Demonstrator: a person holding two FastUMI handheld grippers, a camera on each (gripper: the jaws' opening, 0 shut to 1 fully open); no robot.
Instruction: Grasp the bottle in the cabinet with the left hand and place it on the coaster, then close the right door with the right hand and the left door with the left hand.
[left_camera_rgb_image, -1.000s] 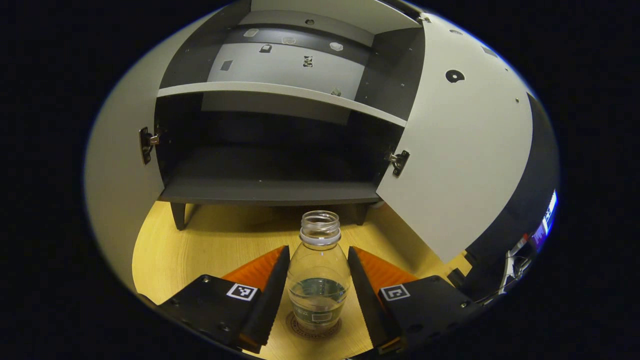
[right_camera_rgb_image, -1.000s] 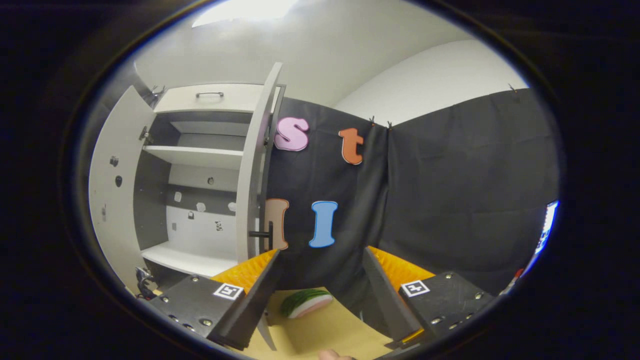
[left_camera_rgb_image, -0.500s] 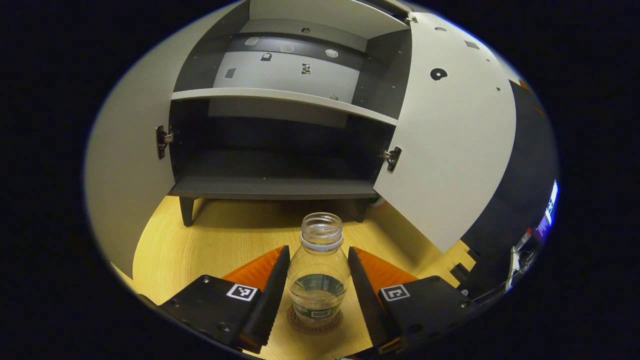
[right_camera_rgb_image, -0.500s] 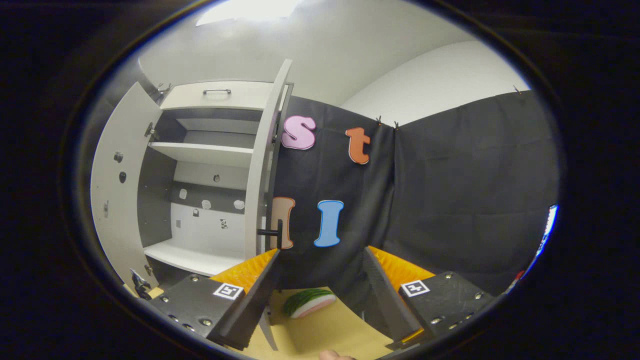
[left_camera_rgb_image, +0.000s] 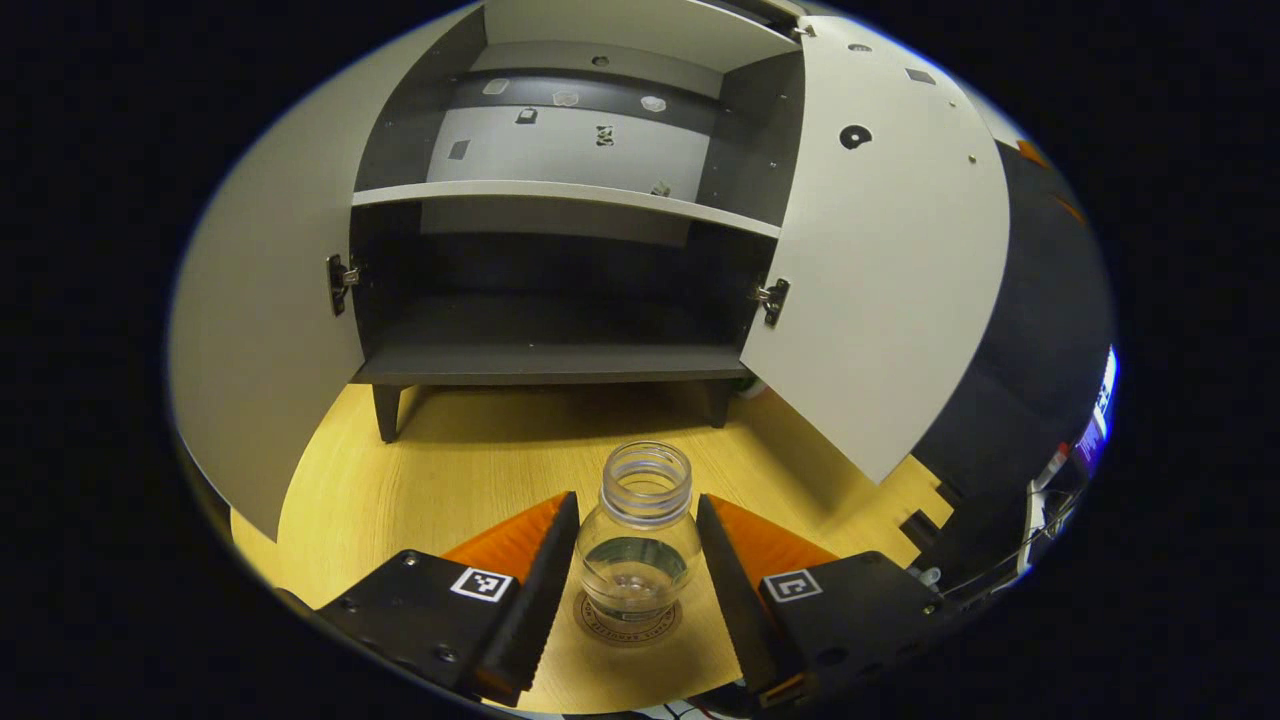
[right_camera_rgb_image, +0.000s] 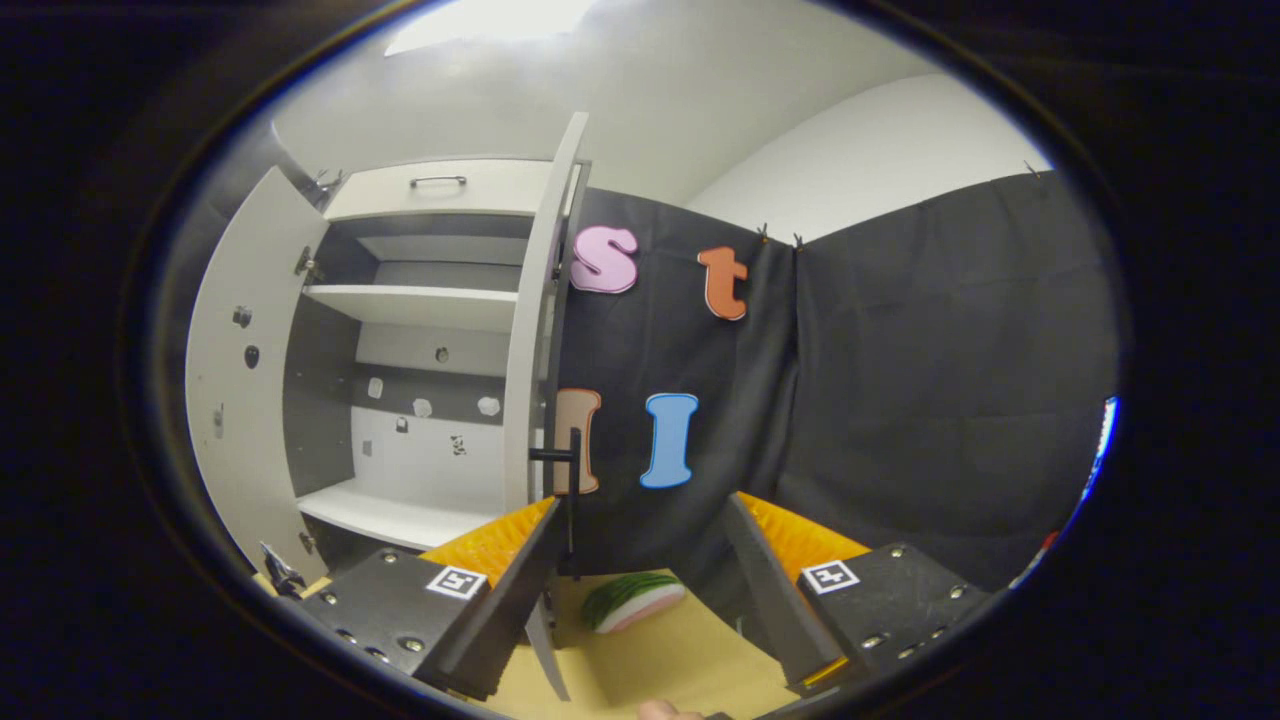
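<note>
Your bottle (left_camera_rgb_image: 640, 545) stood upright on the coaster (left_camera_rgb_image: 627, 622) on the bench (left_camera_rgb_image: 440, 480), right between your left gripper (left_camera_rgb_image: 632, 560) fingers, which were spread with a gap on each side, not touching it. The cabinet (left_camera_rgb_image: 550, 250) behind had both doors swung open. Your right gripper (right_camera_rgb_image: 640, 560) was released too, holding nothing, close to the right door (right_camera_rgb_image: 535, 330).

Both views are sharply rendered but strongly bowed at the edges, the lower cabinet (left_camera_rgb_image: 545, 300) ahead of the tool being left in deep shadow while the surface (left_camera_rgb_image: 470, 470) is brightly lit from overhead.
</note>
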